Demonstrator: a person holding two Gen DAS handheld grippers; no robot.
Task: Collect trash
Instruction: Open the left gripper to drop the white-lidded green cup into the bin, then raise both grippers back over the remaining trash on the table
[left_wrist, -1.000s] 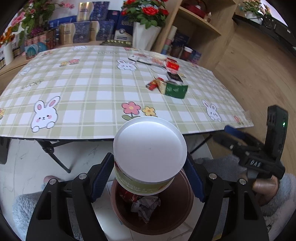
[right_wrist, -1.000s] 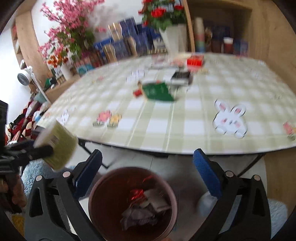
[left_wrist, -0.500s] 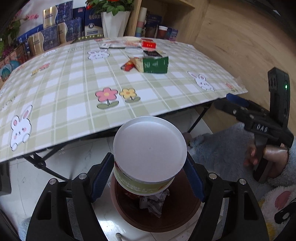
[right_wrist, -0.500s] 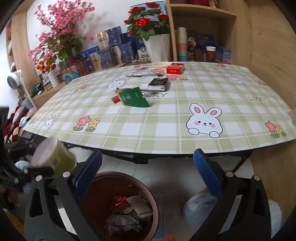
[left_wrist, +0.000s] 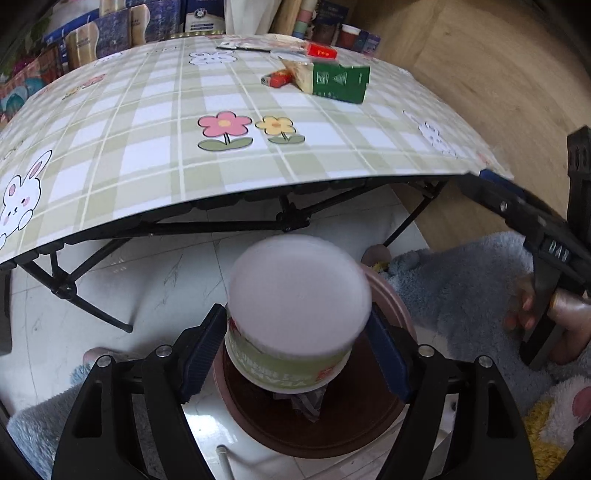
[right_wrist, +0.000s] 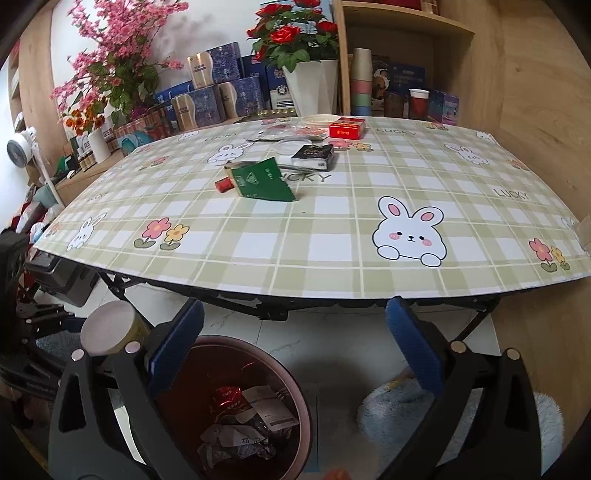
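Glossy plaid tablecloth (right_wrist: 332, 229) fills upper frame. Left gripper (left_wrist: 295, 347) clamps cylindrical paper tub (left_wrist: 295, 306) above round brown bin (right_wrist: 236, 406); right gripper (right_wrist: 295, 343) gapes, holding nothing.

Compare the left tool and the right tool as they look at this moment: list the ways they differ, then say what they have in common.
1. The left tool is shut on the green-labelled cup; the right tool holds nothing.
2. The left tool's blue pads press the cup's sides; the right tool's pads stand wide apart.

Shared: both have black fingers with blue pads, and both are above the brown trash bin beside the table.
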